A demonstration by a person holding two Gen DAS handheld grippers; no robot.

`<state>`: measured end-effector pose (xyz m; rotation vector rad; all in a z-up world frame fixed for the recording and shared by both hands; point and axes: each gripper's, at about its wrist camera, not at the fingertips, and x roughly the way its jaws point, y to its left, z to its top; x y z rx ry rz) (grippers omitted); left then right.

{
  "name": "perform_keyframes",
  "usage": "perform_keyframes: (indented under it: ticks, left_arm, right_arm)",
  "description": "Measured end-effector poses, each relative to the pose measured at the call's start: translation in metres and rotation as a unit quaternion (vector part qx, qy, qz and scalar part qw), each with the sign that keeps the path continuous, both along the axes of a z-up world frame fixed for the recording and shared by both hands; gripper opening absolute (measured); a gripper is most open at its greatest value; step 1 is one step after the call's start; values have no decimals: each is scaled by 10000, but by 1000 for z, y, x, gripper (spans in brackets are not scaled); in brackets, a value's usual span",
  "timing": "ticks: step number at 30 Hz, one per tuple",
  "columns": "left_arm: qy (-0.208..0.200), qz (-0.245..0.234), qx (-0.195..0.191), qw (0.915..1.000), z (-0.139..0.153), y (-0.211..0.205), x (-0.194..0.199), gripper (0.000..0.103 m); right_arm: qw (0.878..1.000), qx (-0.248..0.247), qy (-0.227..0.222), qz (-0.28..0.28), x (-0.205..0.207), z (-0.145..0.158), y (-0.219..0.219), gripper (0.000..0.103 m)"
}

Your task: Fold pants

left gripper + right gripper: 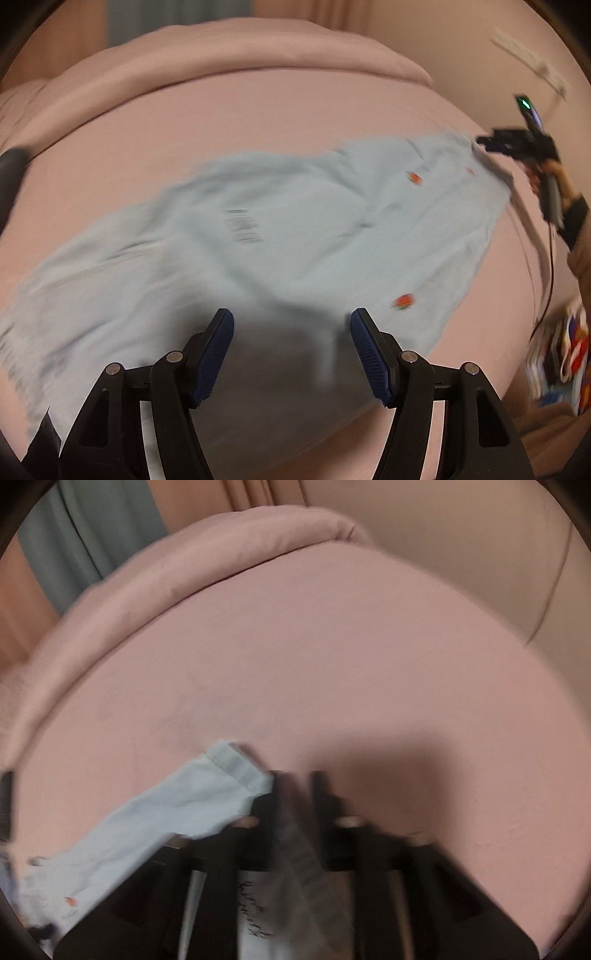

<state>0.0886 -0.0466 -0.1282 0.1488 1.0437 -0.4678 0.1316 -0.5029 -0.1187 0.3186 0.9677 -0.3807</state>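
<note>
Both sets of jaws stand apart with nothing pinched. On the left gripper (291, 325) the blue pads (221, 354) are spread wide over the near edge of the pants (280, 229), with only shadowed cloth showing in the gap. The right gripper (297, 779) is blurred, but its jaws show a narrower gap with bare sheet behind it; the hem (236, 764) lies just beside its left finger — not between the two. From the left view that same gripper (495, 142) hangs at the far corner of the pants.

The pants are pale blue with a few small red marks and a dark printed patch. They lie spread across the pink bed (295, 110), running from low on the left up to the right, slack and rumpled, with creases through the middle. A rolled pink blanket (207, 561) sits well behind them.

My guess is they are thin and light, soft enough to sag and bunch as soon as one corner is lifted, and apt to drag on the sheet rather than slide. They look neither fragile nor slippery. The stitched hem and the band at the other end seem the firmest places to pinch — one gripper at each corner of an end, so the cloth stays taut as it is carried over.
</note>
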Motion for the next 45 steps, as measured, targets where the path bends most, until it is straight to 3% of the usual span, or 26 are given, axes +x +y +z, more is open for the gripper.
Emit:
perform_keyframes:
  ticks: [2,4,6,8,11,12,13,14,16,17,18,19,20,23,25,27,29,33,35,36,39,41,45]
  left_arm:
    - [-269,271,-72,9992,14,27,-5,66]
    - [-585,632,-41,9963,27,48,-6,66]
    - [-651,970,-77,9931,30,66,0,66]
    - [-696,1155,-108,9908,28,82,2,66]
    - [-619,1456,267,9870,8,108,6,66]
    - [-541,1584,436,9849,-2,114,7,66]
    - [-389,1614,346,9855,-12,126,2,66]
    - [-436,1557,50,9868,-18,131,-2,66]
    - [-712,1466,-3,9866,-21,130,-13,66]
    - [-791,1392,105,9870,-23,127,-16,66]
    - [-865,1332,195,9871,-23,124,-17,66]
    - [-921,1274,270,9872,-23,124,-20,66]
    - [-971,1216,318,9873,-25,122,-20,66]
    - [-1013,1125,354,9878,-26,118,-18,66]
    - [-1011,1114,313,9881,-26,121,-19,66]
    - [-1020,1124,269,9881,-27,123,-19,66]
    - [-1021,1125,291,9880,-27,125,-28,66]
    - [-949,1092,328,9889,-27,125,-21,66]
    - [-881,1126,336,9892,-24,126,-19,66]
    - [-834,1168,361,9890,-21,126,-18,66]
    - [-912,1305,349,9866,-3,122,-19,66]
    - [-1092,1180,78,9870,14,116,-20,66]
    - [-1074,750,-233,9911,22,87,6,73]
  right_arm:
    - [9981,109,-174,589,4,17,24,36]
    - [9889,475,-402,1352,4,30,61,44]
    - [9673,960,-531,2288,11,35,114,54]
    - [9338,1525,-423,3209,25,33,177,52]
    - [8922,1998,68,4049,50,14,263,49]
    - [8821,2055,247,4231,62,5,290,47]
    - [8775,2051,355,4320,78,-3,308,47]
    - [8755,2086,455,4336,89,-11,323,47]
    - [8698,2258,647,4340,100,-25,344,45]
    - [8694,2261,760,4327,106,-29,350,41]
    - [8664,2227,932,4370,103,-32,366,30]
    - [8593,2304,1050,4445,105,-36,370,25]
    - [8491,2407,1126,4565,81,-34,388,21]
    - [8226,2490,1128,4987,63,-22,385,14]
    - [8240,2446,1183,4972,67,-23,385,7]
    - [8441,2045,1013,4851,76,-21,389,5]
    - [8529,1905,844,4787,86,-20,395,4]
    - [8670,922,1002,4794,101,-41,413,0]
    - [8702,948,1048,4719,106,-45,416,0]
    - [8746,964,901,4666,106,-40,411,6]
    - [8923,1307,211,4317,101,-4,381,8]
    - [8918,1418,-66,4295,90,19,362,16]
    - [8703,1480,-89,4697,51,34,360,24]
